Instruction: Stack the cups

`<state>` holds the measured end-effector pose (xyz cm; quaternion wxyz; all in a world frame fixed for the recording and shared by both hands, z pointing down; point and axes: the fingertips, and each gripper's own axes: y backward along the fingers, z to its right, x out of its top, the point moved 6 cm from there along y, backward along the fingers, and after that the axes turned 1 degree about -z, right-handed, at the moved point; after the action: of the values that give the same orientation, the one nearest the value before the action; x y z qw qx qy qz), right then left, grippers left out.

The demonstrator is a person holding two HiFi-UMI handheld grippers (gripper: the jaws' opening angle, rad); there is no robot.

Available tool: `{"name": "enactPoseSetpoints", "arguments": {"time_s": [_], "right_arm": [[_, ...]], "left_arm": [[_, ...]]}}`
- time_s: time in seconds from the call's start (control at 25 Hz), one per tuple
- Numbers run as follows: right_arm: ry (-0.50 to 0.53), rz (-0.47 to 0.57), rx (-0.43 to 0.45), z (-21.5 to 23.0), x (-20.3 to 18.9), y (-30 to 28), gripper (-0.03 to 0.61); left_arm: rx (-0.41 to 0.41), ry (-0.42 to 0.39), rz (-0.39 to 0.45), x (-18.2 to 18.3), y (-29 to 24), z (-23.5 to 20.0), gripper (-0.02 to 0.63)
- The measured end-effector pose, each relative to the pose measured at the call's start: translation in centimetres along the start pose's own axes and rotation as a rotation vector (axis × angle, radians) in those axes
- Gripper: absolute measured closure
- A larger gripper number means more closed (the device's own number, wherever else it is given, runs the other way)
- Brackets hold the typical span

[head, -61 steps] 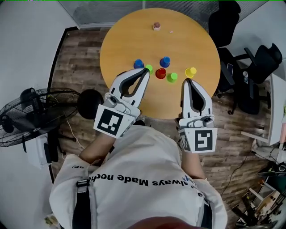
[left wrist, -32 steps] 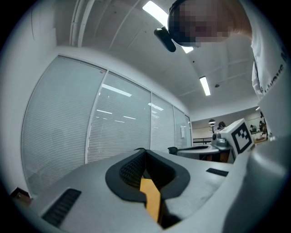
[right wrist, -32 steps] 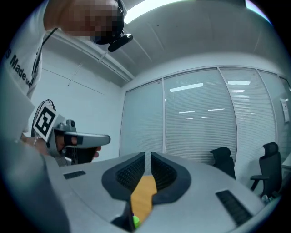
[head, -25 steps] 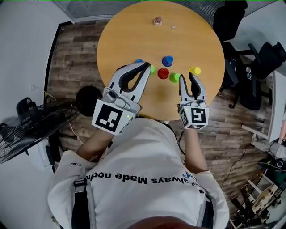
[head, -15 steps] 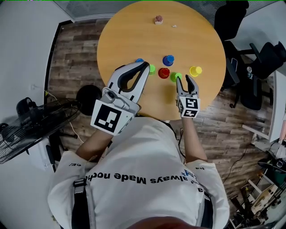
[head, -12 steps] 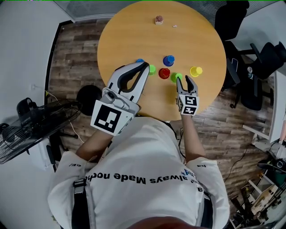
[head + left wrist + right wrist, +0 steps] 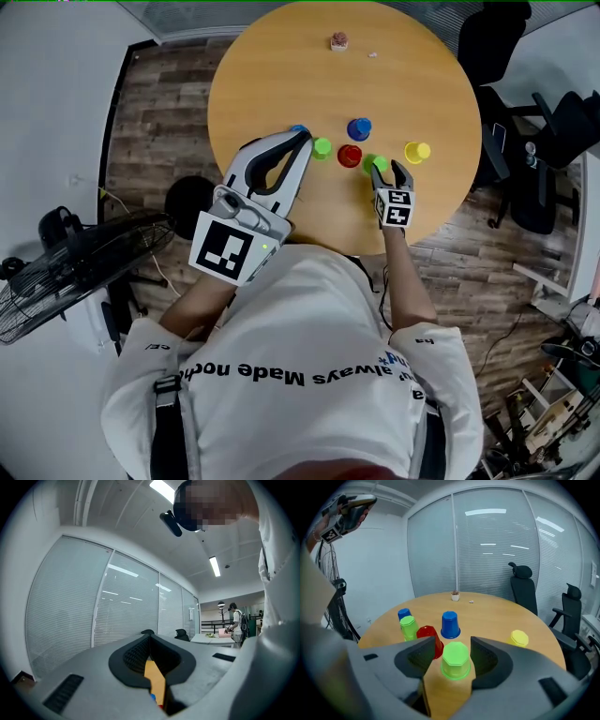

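Round and wooden, the surface (image 7: 281, 84) fills the upper middle of the head view, with six upturned cups scattered across its near half. The right hand-held gripper (image 7: 390, 172) is tilted down at the lower right of that cluster; its jaws have just been opening and now stand wide, with a green cup (image 7: 455, 660) between them and a gap on each side, the pads not yet pressing. A red cup (image 7: 427, 637) sits just beside it to the left, partly behind the left jaw, a blue cup (image 7: 450, 624) stands farther back, and a yellow cup (image 7: 519, 638) stands apart at the right. The left hand-held gripper (image 7: 303, 139) hangs level above the cluster's left side, jaws together and empty. The step in hand looks like grasping the green cup. To do it well, centre the cup, keep the left jaw clear of the red cup, close gently so the thin wall does not buckle, then lift straight up.
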<state>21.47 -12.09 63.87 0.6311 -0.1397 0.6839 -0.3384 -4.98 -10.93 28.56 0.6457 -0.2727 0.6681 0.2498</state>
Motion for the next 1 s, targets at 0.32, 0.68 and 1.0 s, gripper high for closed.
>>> {"name": "enactPoseSetpoints", "arguments": {"time_s": [0.32, 0.68, 1.0], "right_arm": [[-0.018, -0.066, 0.014, 0.7, -1.9, -2.1, 0.339], [-0.018, -0.073, 0.003, 1.0, -2.1, -2.3, 0.353], [0.01, -0.038, -0.011, 1.0, 0.1, -0.3, 0.356]], "left_arm": [[0.009, 0.006, -0.014, -0.2, -0.3, -0.6, 0.589], [0.026, -0.001, -0.029, -0.3, 0.2, -1.3, 0.589], [0.021, -0.003, -0.012, 0.1, 0.8, -1.1, 0.589]]}}
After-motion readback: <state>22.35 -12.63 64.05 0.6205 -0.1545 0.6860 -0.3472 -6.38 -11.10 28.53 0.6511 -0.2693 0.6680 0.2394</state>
